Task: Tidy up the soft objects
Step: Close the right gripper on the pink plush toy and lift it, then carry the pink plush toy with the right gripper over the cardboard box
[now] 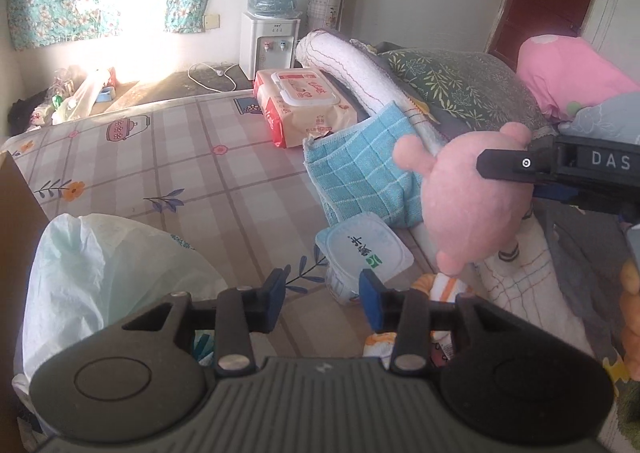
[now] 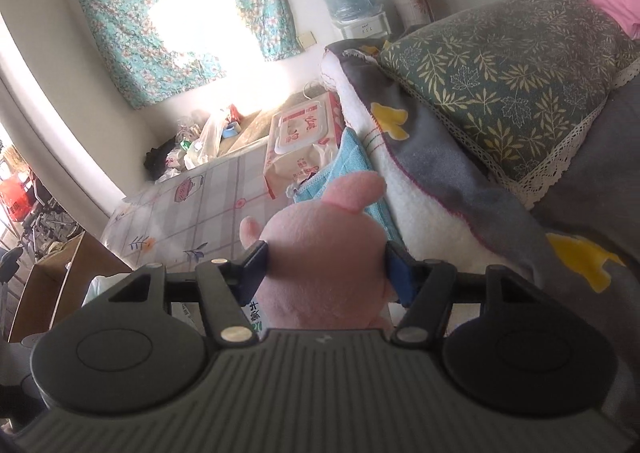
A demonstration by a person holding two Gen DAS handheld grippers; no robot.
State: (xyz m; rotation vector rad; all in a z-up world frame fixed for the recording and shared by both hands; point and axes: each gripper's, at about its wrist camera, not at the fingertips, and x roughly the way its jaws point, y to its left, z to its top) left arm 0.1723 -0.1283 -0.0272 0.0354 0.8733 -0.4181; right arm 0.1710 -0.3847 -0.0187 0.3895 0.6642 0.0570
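While the right gripper (image 2: 326, 271) clamps the pink plush (image 2: 320, 253) by its head, both pads pressed into the fabric, the toy hangs above the bed (image 1: 192, 173). The left gripper (image 1: 322, 299) stands about half open, holding nothing, over a plastic tub (image 1: 362, 249). A blue towel (image 1: 360, 169), wipes pack (image 1: 304, 101), pillow (image 2: 500, 81) and white bag (image 1: 100, 265) lie nearby. A water dispenser (image 1: 270, 41) stands by the wall.
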